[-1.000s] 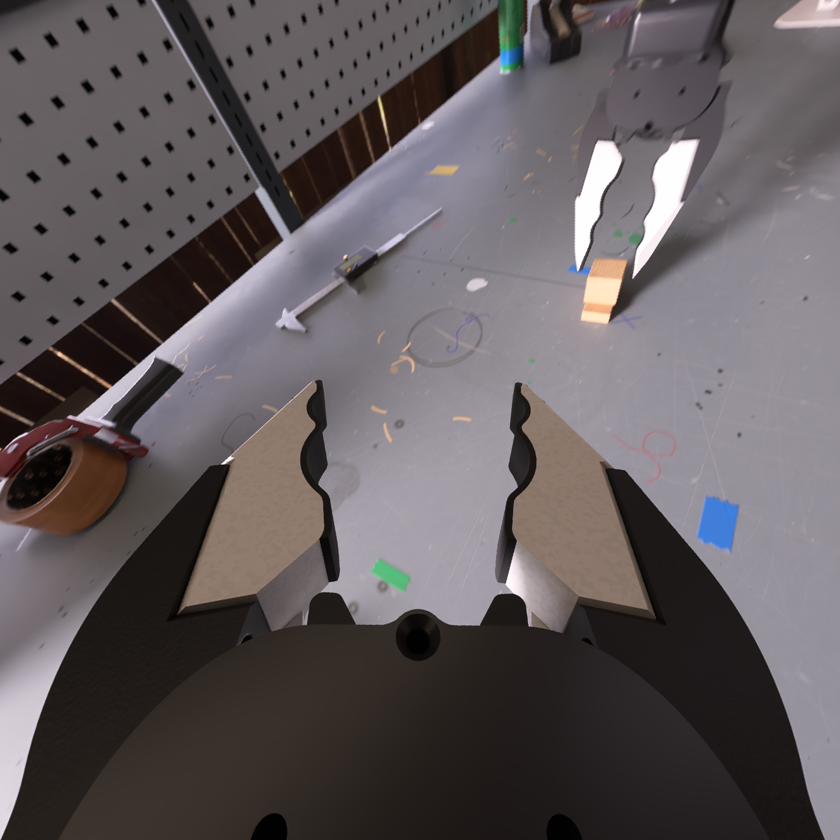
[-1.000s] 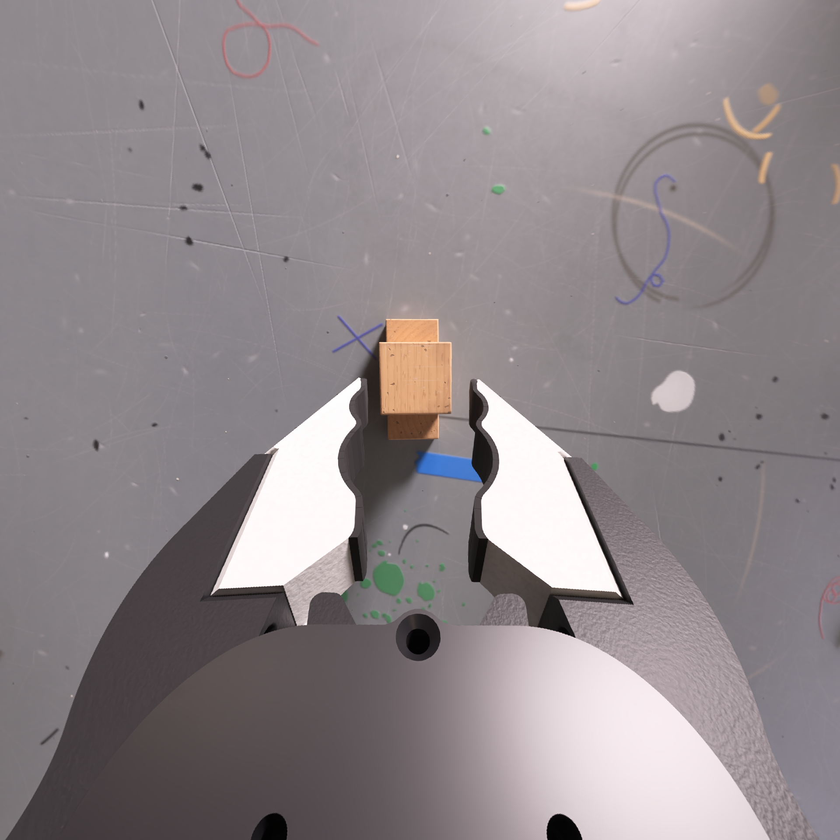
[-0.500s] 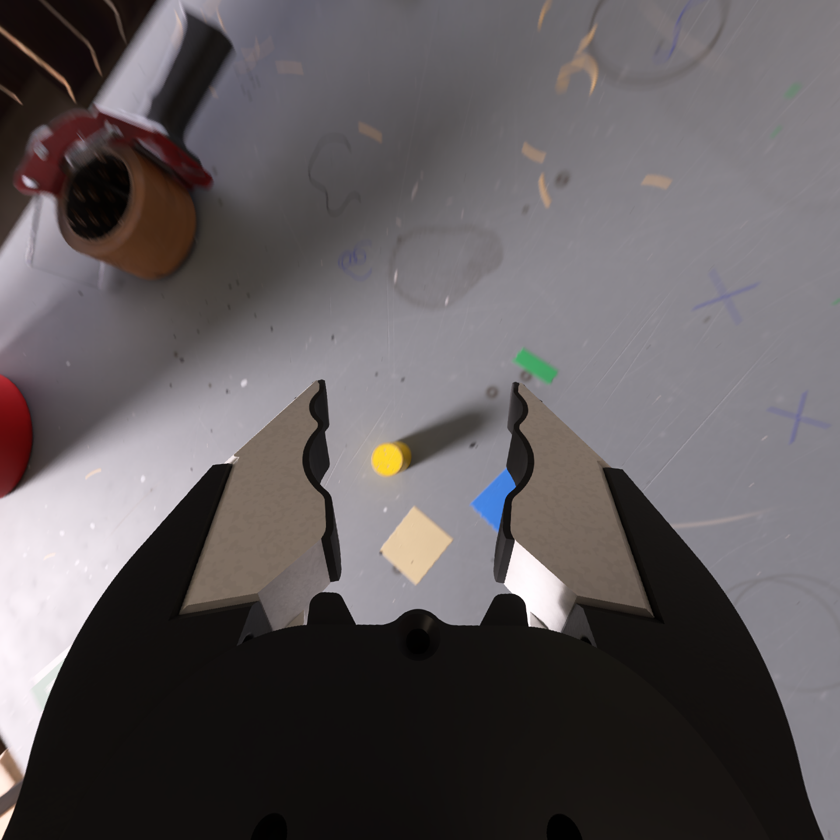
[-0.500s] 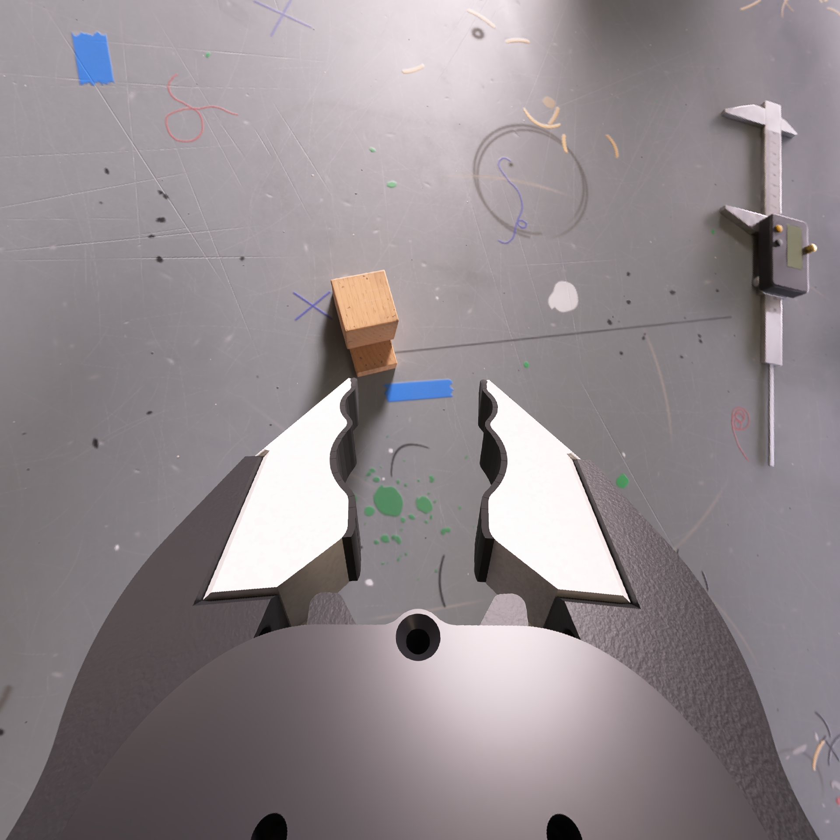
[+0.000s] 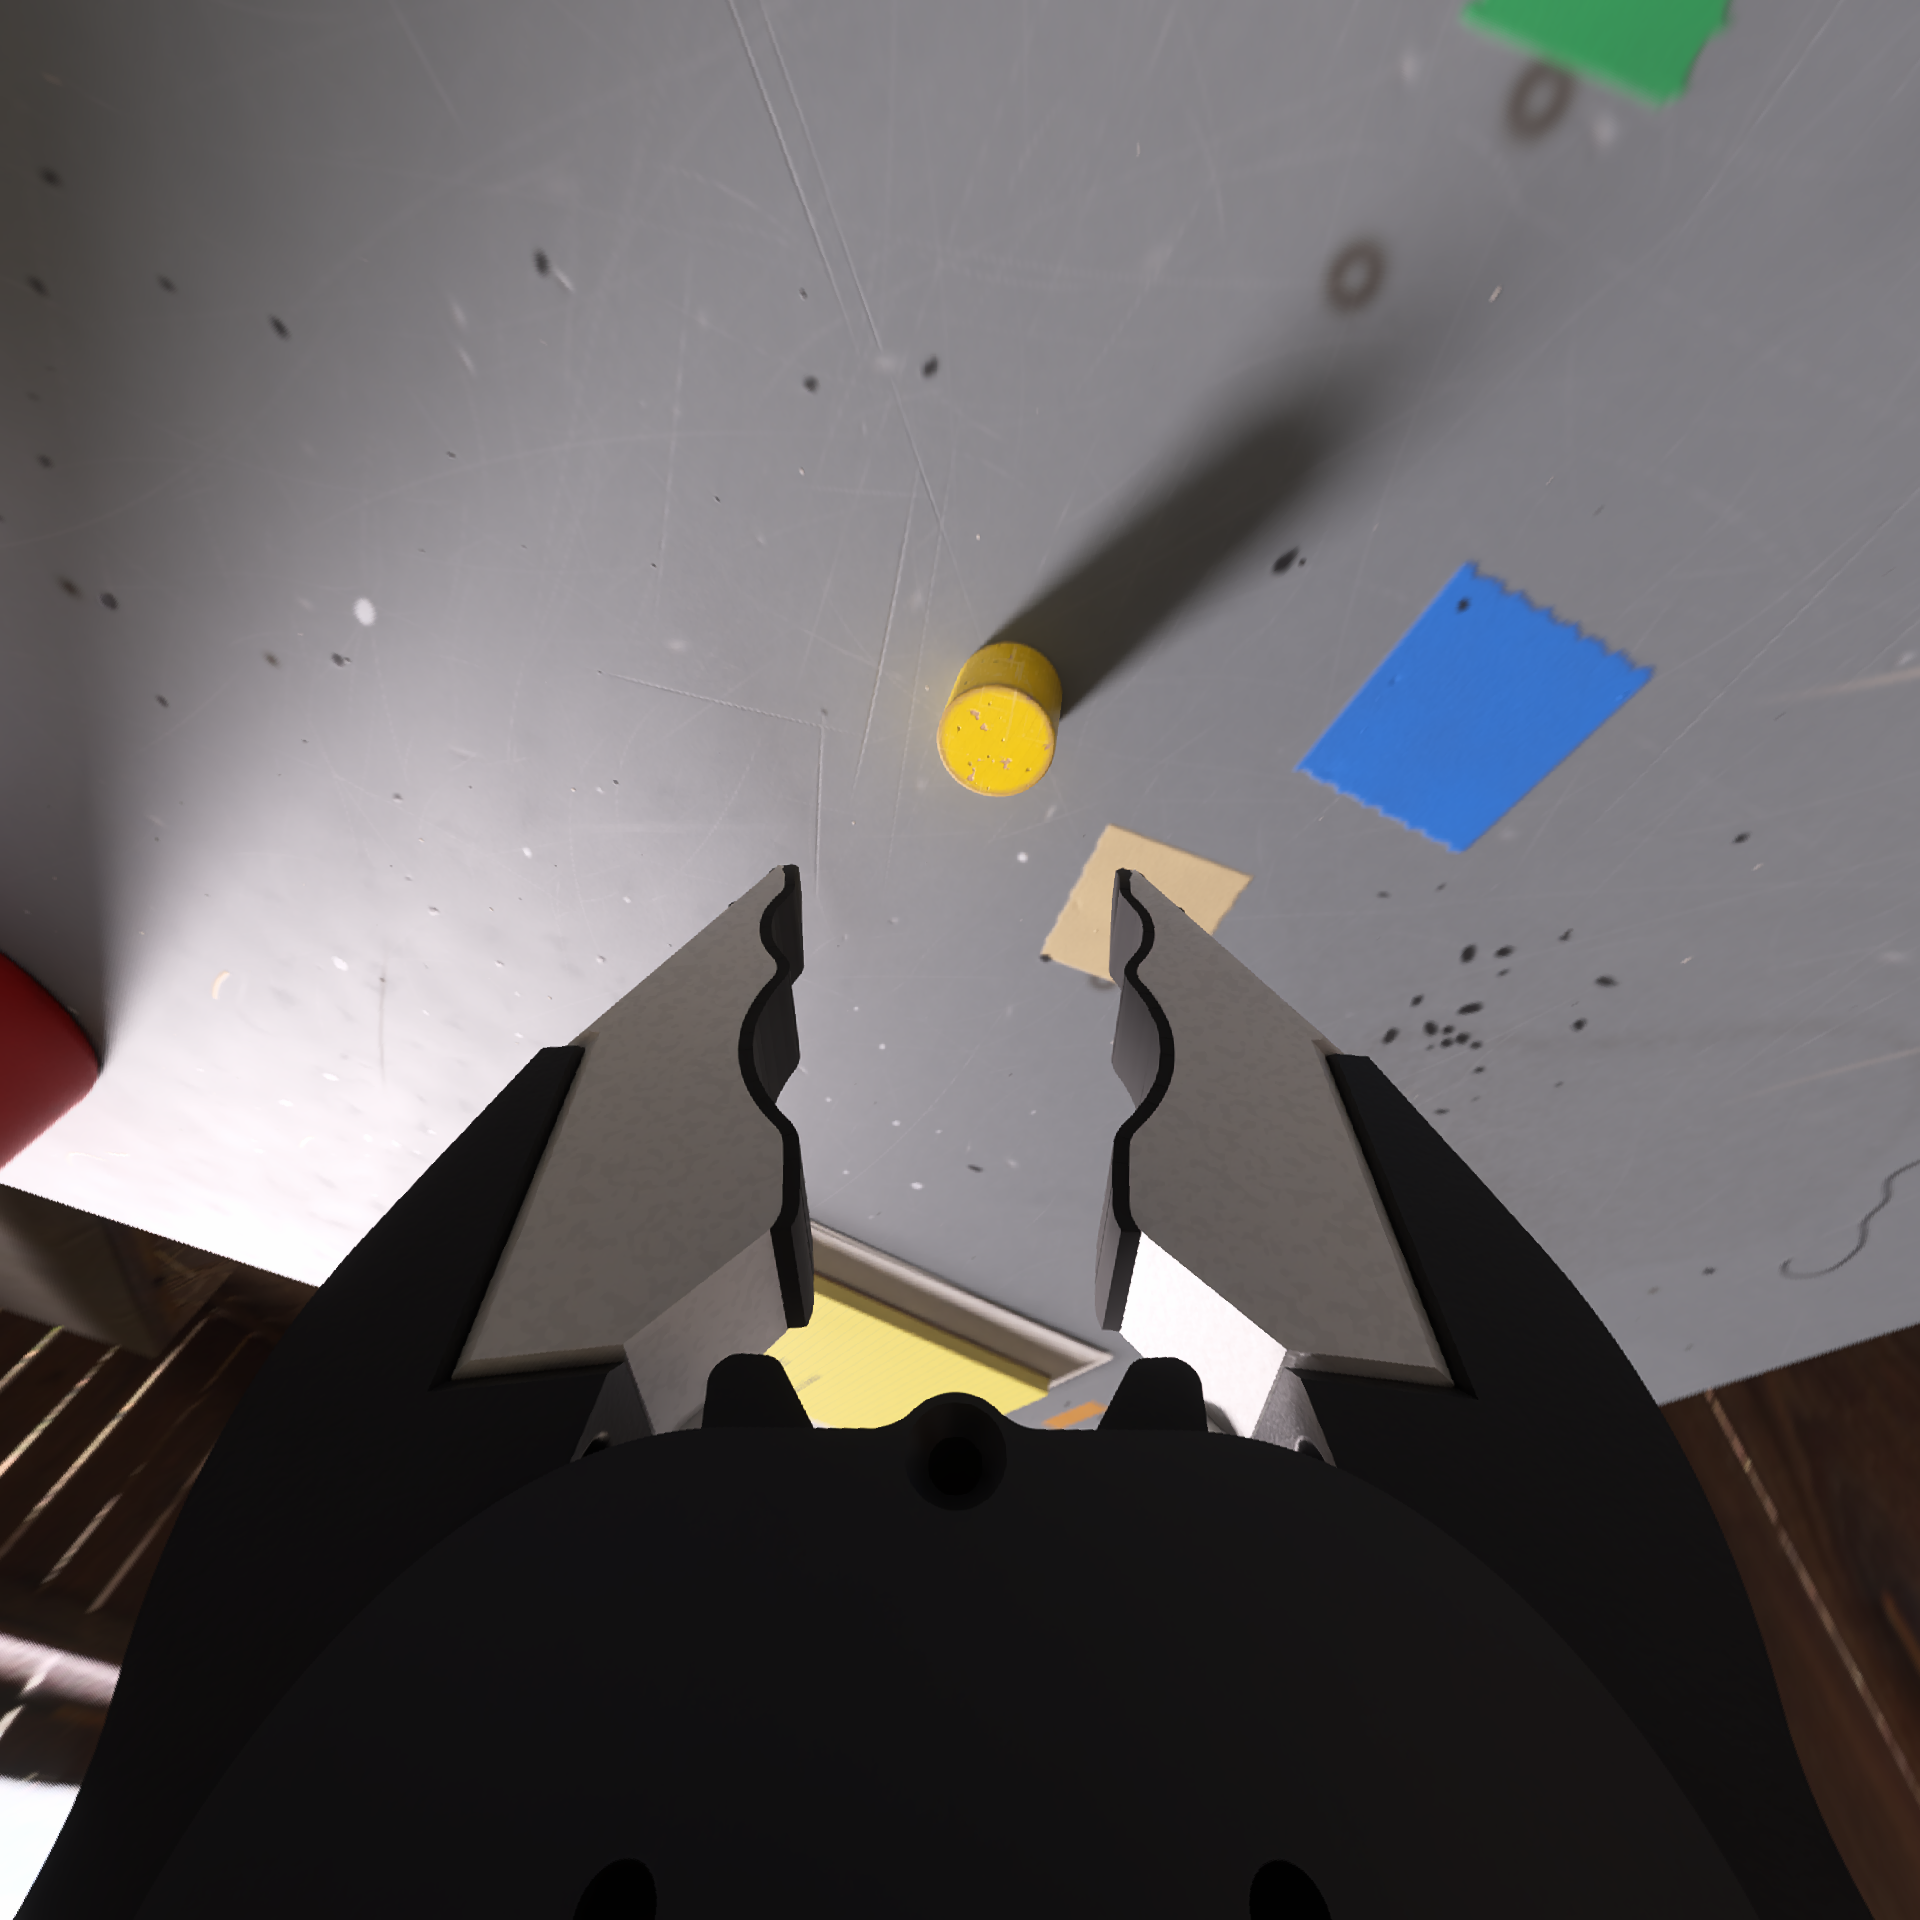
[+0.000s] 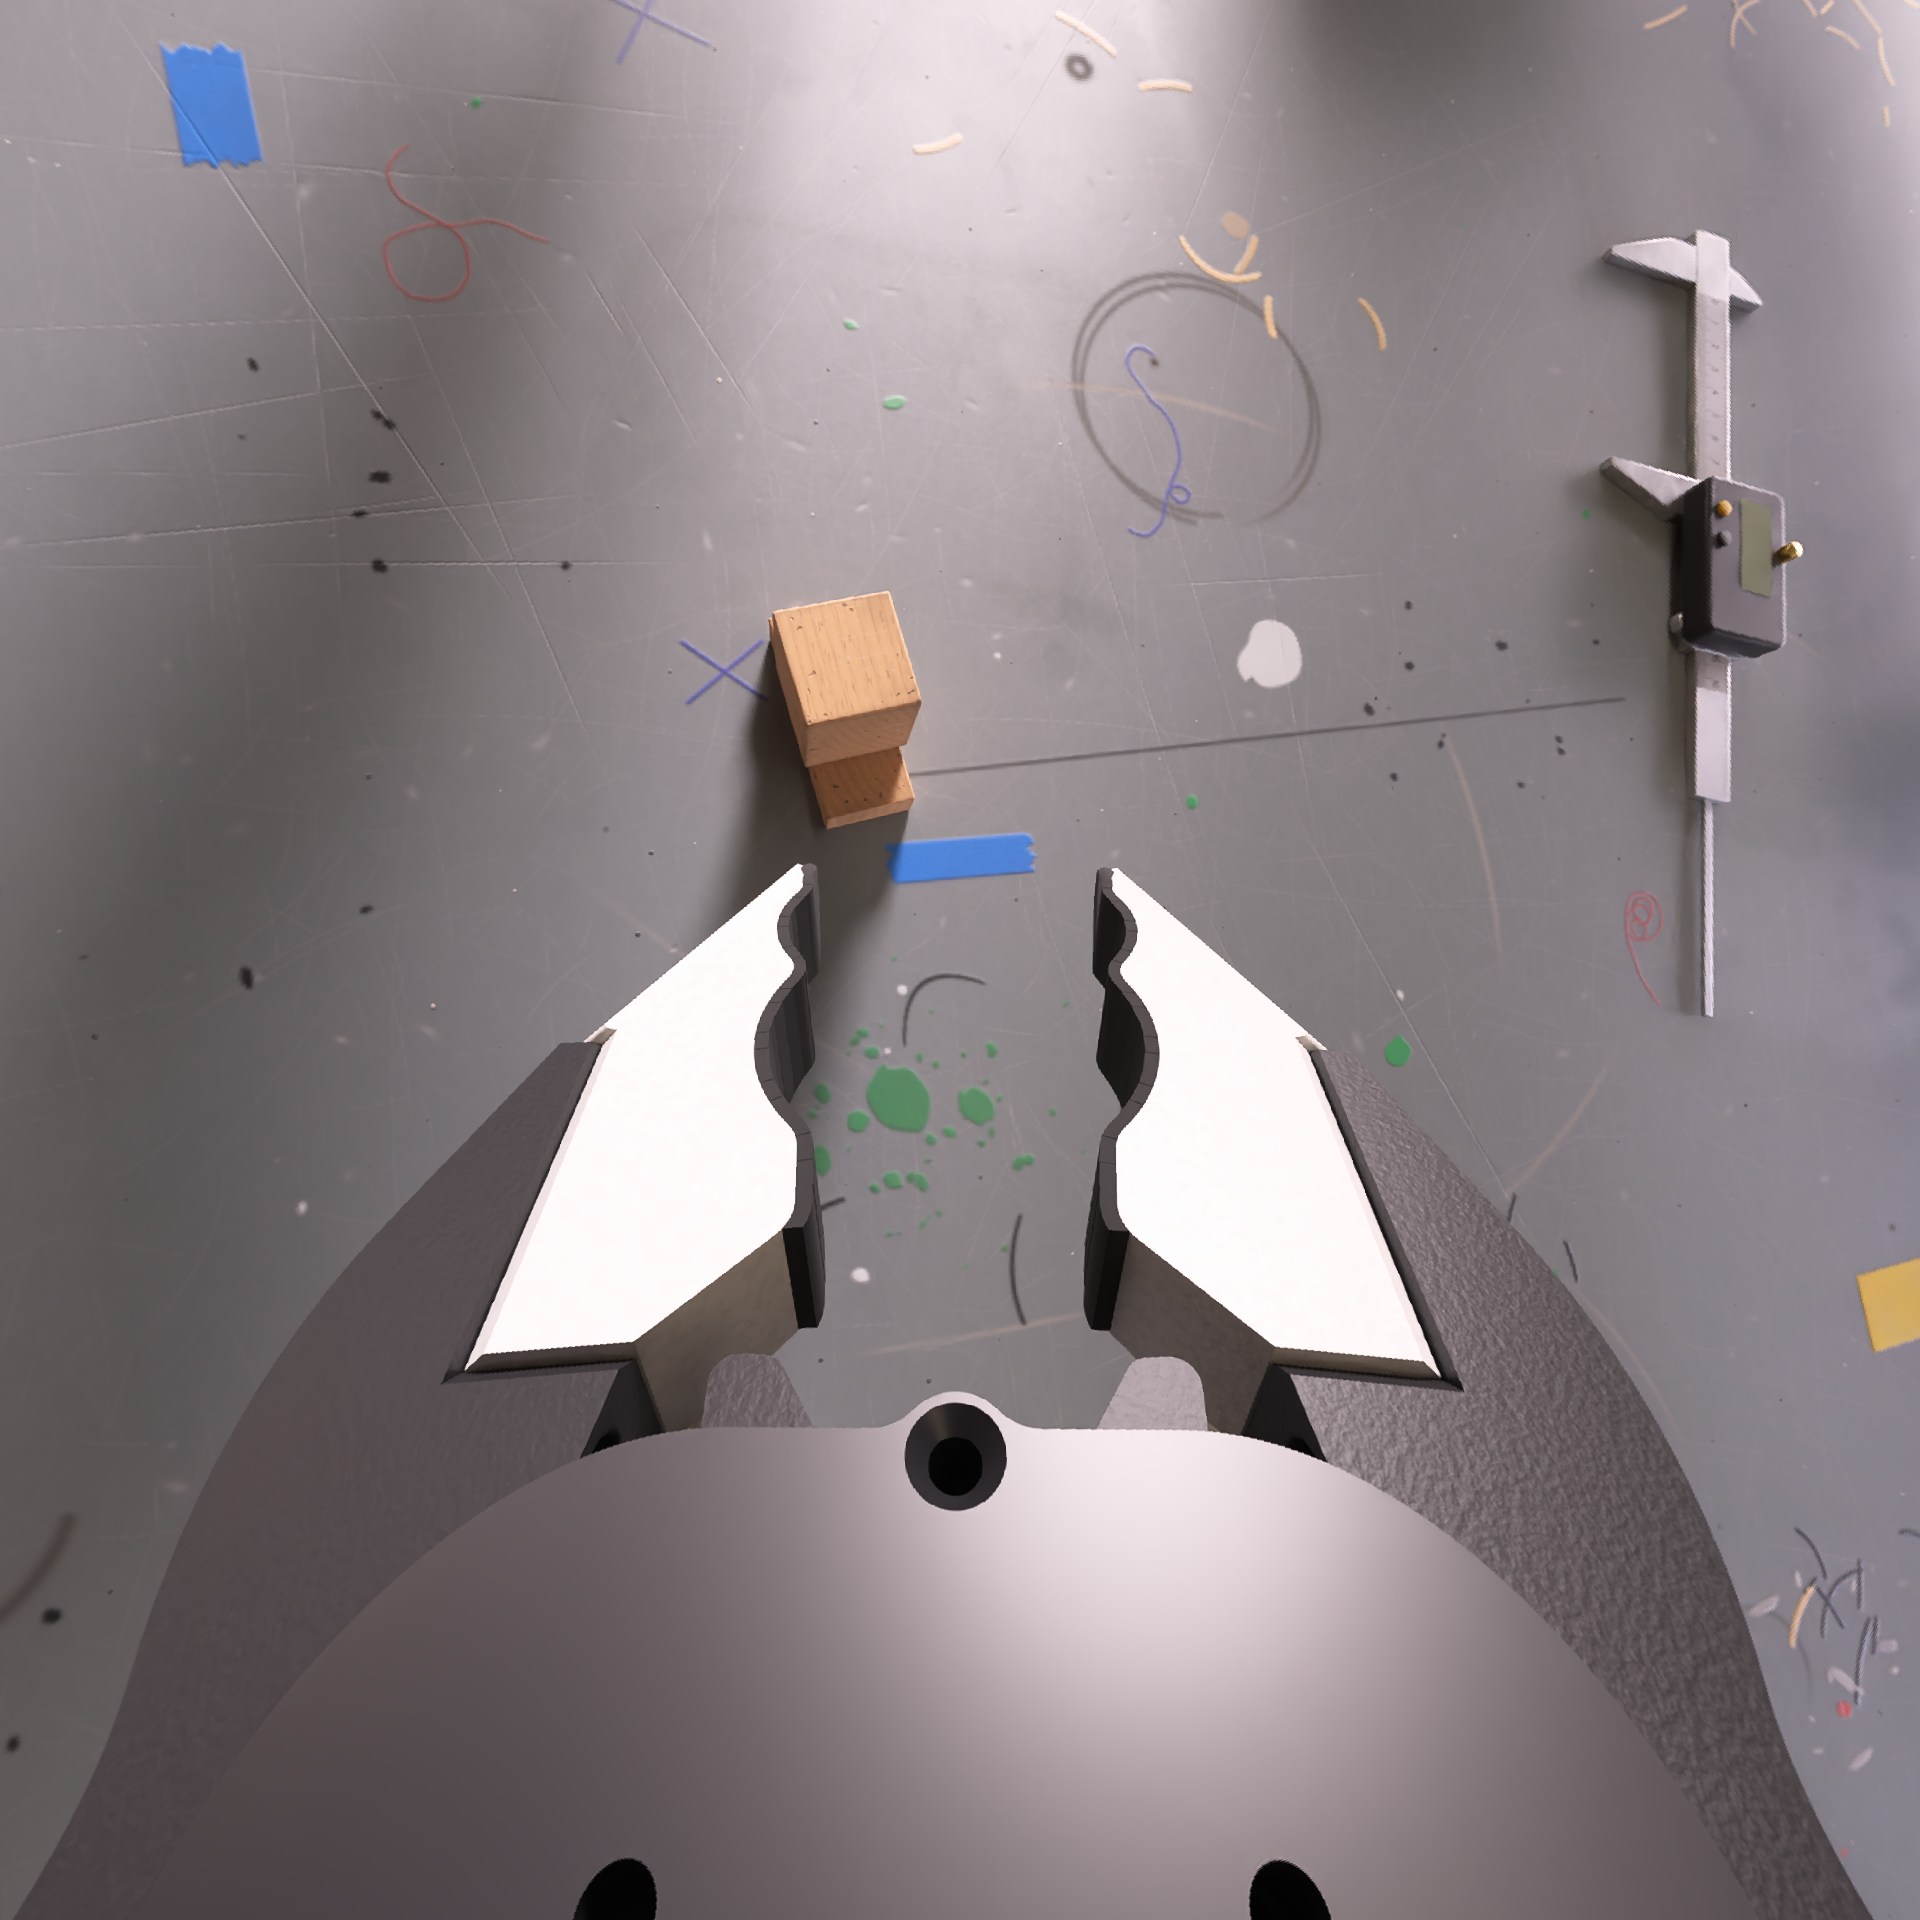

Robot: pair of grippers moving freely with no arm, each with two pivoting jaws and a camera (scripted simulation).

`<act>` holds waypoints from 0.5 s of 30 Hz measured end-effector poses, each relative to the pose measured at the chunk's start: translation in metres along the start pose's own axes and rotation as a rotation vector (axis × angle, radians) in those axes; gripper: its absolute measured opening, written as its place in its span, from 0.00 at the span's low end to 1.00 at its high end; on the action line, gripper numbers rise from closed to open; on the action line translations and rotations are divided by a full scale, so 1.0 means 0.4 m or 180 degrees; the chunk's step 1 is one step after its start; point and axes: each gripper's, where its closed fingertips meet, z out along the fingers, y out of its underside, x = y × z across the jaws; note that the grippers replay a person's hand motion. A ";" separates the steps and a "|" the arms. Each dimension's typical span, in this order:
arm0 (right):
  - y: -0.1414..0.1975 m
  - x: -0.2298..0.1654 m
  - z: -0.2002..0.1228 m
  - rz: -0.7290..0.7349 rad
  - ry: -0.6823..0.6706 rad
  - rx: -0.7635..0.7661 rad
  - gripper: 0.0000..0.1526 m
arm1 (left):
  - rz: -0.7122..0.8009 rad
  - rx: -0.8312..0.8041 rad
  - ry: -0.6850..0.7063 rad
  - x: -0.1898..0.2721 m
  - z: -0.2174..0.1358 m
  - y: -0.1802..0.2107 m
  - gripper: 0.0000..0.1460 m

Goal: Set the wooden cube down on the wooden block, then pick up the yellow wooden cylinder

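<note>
In the left wrist view the yellow wooden cylinder [image 5: 997, 719] stands upright on the grey table [image 5: 520, 468], just beyond my fingertips. My left gripper [image 5: 954, 871] is open and empty above it, a little short of it. In the right wrist view the wooden cube [image 6: 844, 675] rests on the smaller wooden block [image 6: 860, 790]. My right gripper [image 6: 954, 871] is open and empty, high above the table, back from the stack and to its right.
A blue tape patch [image 5: 1470, 707] and a tan patch [image 5: 1153, 894] lie beside the cylinder. A red object [image 5: 31, 1060] sits at the left edge. The table's near edge [image 5: 1766, 1340] and a yellow pad [image 5: 904, 1361] lie below the left gripper. A caliper [image 6: 1720, 582] lies at the right.
My left gripper has dropped closer to the yellow cylinder, which now looks larger and sits ahead of the fingertips. My right gripper has drawn slightly farther from the cube on the block.
</note>
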 end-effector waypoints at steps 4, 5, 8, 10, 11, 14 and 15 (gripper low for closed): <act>-0.004 0.008 -0.004 0.0001 0.0039 0.0015 0.35 | 0.0210 -0.0224 0.0167 0.006 0.034 0.000 0.39; -0.004 0.011 -0.005 0.0003 0.0052 0.0017 0.35 | 0.0254 -0.0270 0.0224 0.010 0.041 0.000 0.39; -0.005 0.020 -0.010 0.0003 0.0099 0.0027 0.34 | 0.0430 -0.0514 0.0264 0.010 0.061 0.013 0.39; -0.008 0.025 -0.015 0.0009 0.0127 0.0058 0.34 | 0.0447 -0.0514 0.0355 0.015 0.070 0.010 0.38; -0.009 0.027 -0.017 0.0009 0.0141 0.0067 0.34 | 0.0475 -0.0496 0.0378 0.016 0.072 0.009 0.37; -0.010 0.033 -0.022 0.0007 0.0186 0.0081 0.34 | 0.0525 -0.0464 0.0327 0.010 0.074 0.004 0.39; -0.011 0.035 -0.023 0.0007 0.0193 0.0093 0.34 | 0.0493 -0.0420 0.0278 0.005 0.073 -0.002 0.39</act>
